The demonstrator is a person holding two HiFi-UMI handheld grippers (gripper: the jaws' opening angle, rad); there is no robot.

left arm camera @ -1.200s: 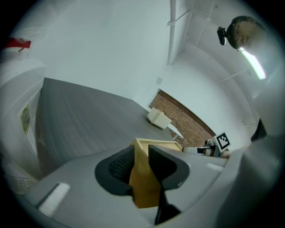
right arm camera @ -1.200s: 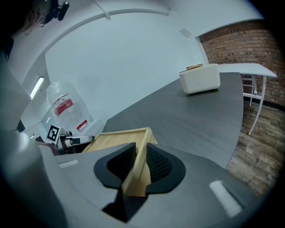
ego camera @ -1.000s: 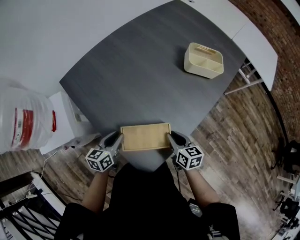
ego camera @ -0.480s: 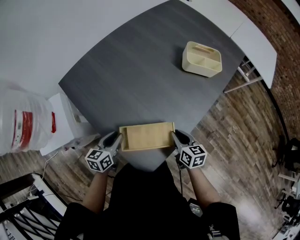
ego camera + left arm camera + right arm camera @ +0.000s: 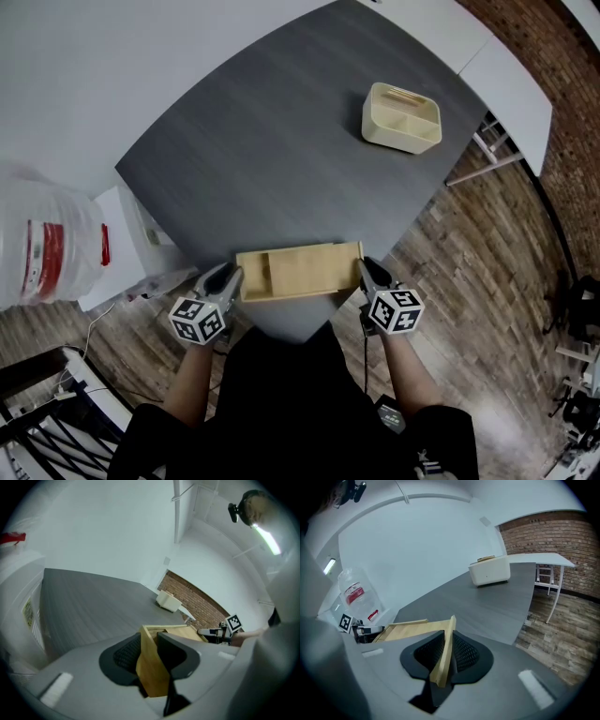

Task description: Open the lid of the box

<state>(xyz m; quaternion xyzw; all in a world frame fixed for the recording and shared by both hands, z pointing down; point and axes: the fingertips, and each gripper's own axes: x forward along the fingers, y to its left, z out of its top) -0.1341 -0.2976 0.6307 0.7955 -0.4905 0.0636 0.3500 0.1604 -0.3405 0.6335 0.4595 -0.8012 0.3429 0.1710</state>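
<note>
Wood, pale and smooth, makes up the shallow rectangular box (image 5: 251,279), which lies at the 6 o'clock edge of the dark grey, finely grained table (image 5: 281,141), right in front of the person. Its flat sliding lid (image 5: 319,266) sticks out past the box's 3 o'clock end, leaving a strip of the inside bare at the 9 o'clock end.

The left gripper (image 5: 230,281) sits at the box's 9 o'clock end, and its ribbed black pads are clamped across the thick end wall. The right gripper (image 5: 364,274) is at 3 o'clock; its jaws have just been closing and now pinch the thin edge of the lid between their mesh-textured pads.

Well apart from the box, toward 1 o'clock on the table, stands a cream plastic caddy (image 5: 401,118) with rounded corners and a divider. Off the table at 9 o'clock is a clear plastic jug (image 5: 47,239) with a red label. Worn wooden planks form the floor (image 5: 469,262).
</note>
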